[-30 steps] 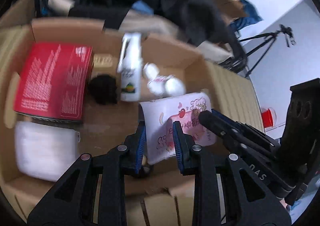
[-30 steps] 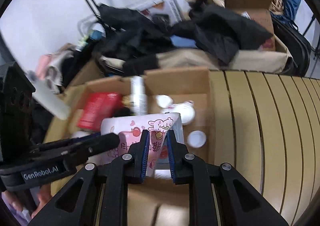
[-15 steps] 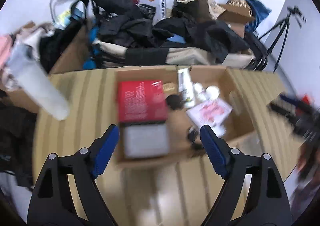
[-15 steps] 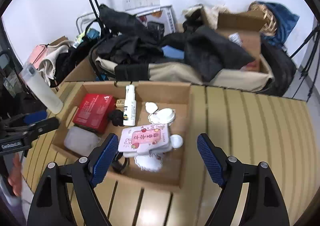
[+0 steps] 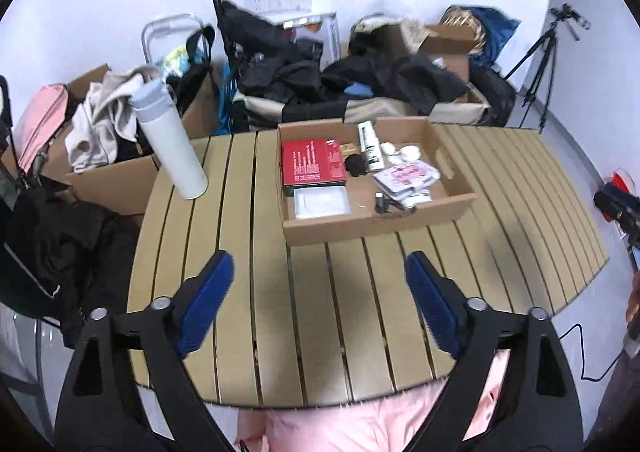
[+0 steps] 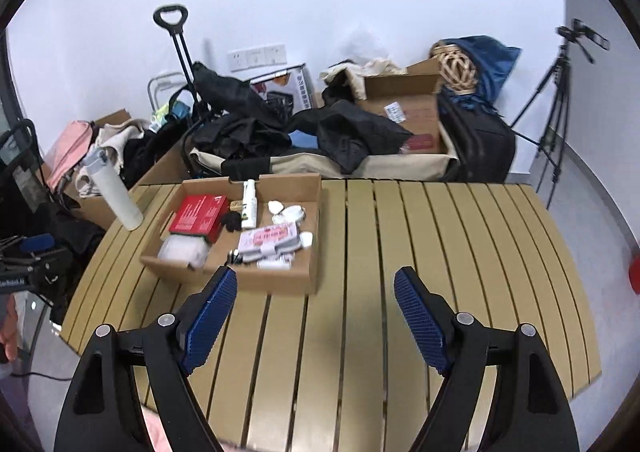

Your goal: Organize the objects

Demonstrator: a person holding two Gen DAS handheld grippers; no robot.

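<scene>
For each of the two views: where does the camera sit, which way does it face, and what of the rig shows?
Left wrist: behind the open left tool, facing the cardboard box across the slatted table; both fingers show.
Right wrist: behind the open right tool, box ahead-left; both fingers show.
Shared: box, table, white bottle.

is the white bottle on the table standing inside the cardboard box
No, the white bottle stands on the slatted table outside the cardboard box, off to its left side.
</scene>
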